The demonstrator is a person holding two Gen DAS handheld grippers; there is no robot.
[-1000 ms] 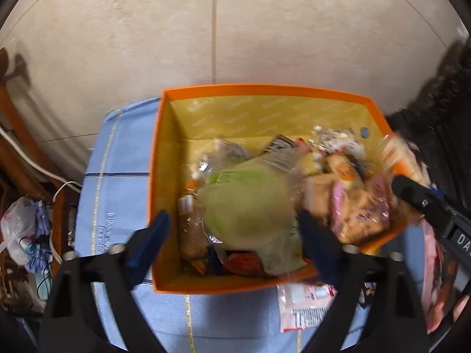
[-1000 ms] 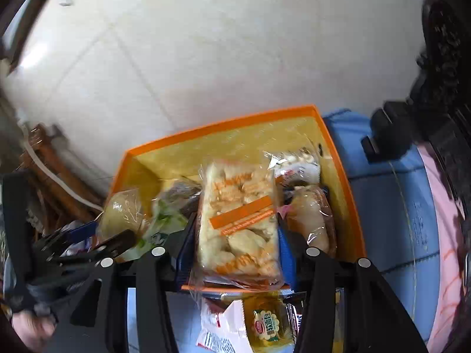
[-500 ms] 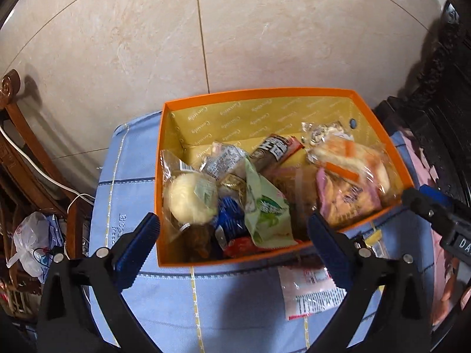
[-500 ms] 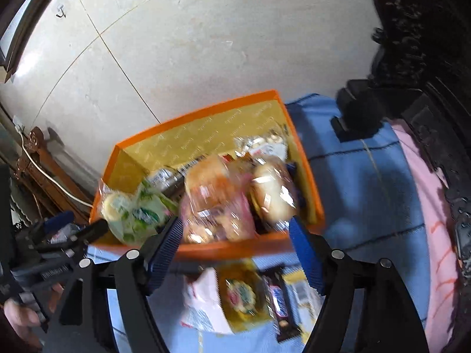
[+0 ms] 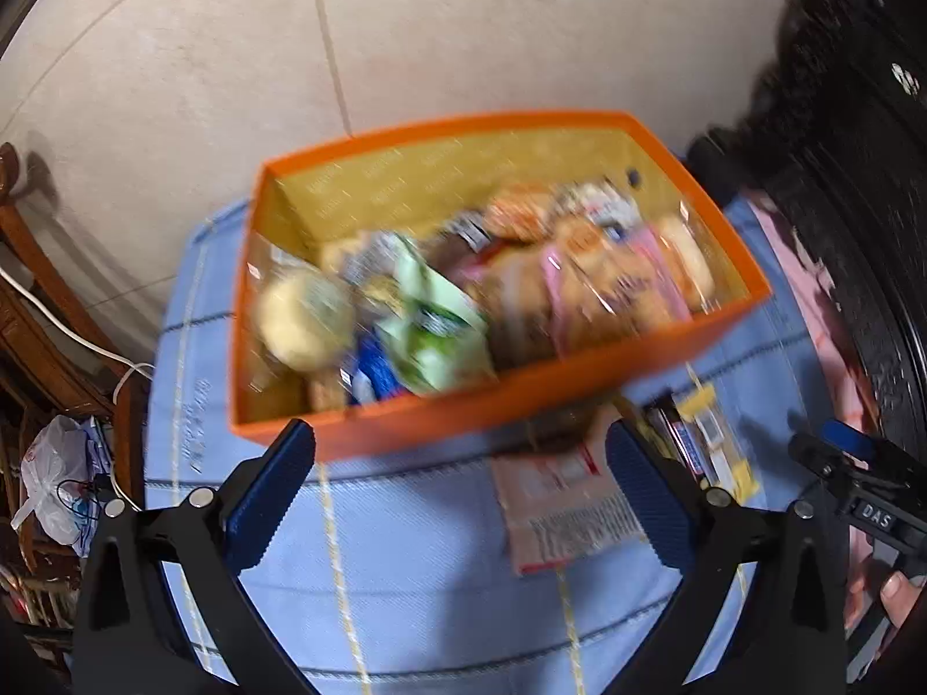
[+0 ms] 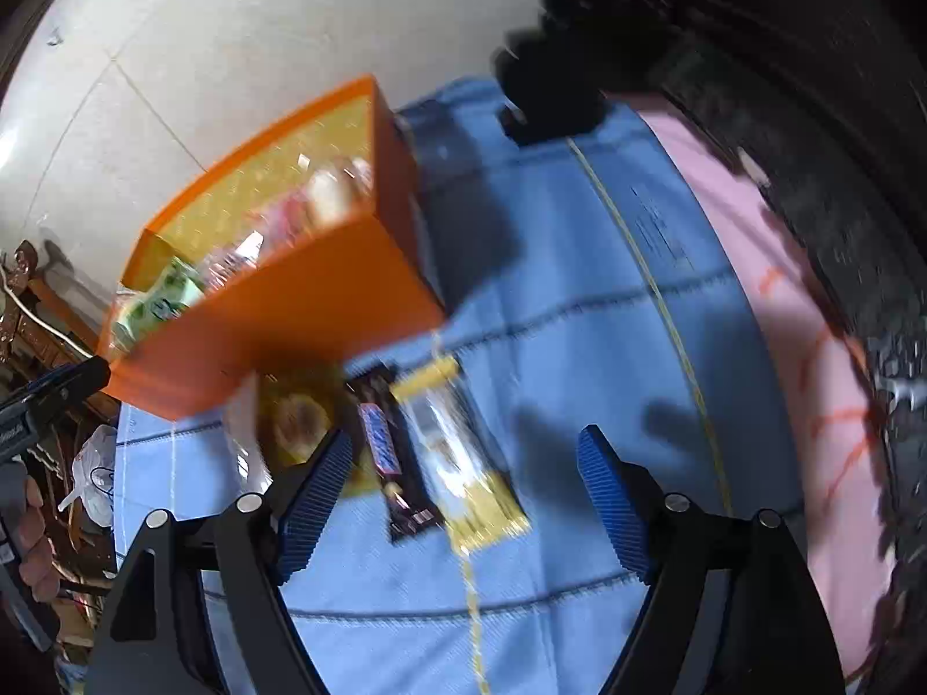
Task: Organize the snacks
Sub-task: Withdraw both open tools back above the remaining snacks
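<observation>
Both grippers had drawn back from the orange box (image 5: pixel 498 417) since the earlier frames, and the biscuit pack that the right one had held a second before now lay inside with the other snacks.

At the left of the left wrist view, a white plastic bag (image 5: pixel 52 475) sat on the floor beside dark wooden furniture (image 5: pixel 35 324). The left gripper (image 5: pixel 457 483) hung over the blue cloth (image 5: pixel 405 579) with its jaws spread wide and nothing between them. Ahead of it stood the box, packed with a pale round bun (image 5: pixel 304 318) at its left end, a green packet (image 5: pixel 431 324) in the middle and pink-wrapped pastries (image 5: pixel 608 289) toward the right, all blurred. Just in front of the box's near wall a flat red-and-white packet (image 5: pixel 568 509) lay on the cloth, with a chocolate bar (image 5: pixel 675 446) and a yellow bar (image 5: pixel 721 452) beside it to the right.

In the right wrist view, the box (image 6: pixel 278 324) stood to the left. The right gripper (image 6: pixel 466 498) was also open wide and empty, hovering above the chocolate bar (image 6: pixel 388 452) and the yellow bar (image 6: pixel 463 463), which lay side by side between its fingers. A pink cloth (image 6: pixel 811 359) ran along the right edge of the blue one (image 6: pixel 579 289).
</observation>
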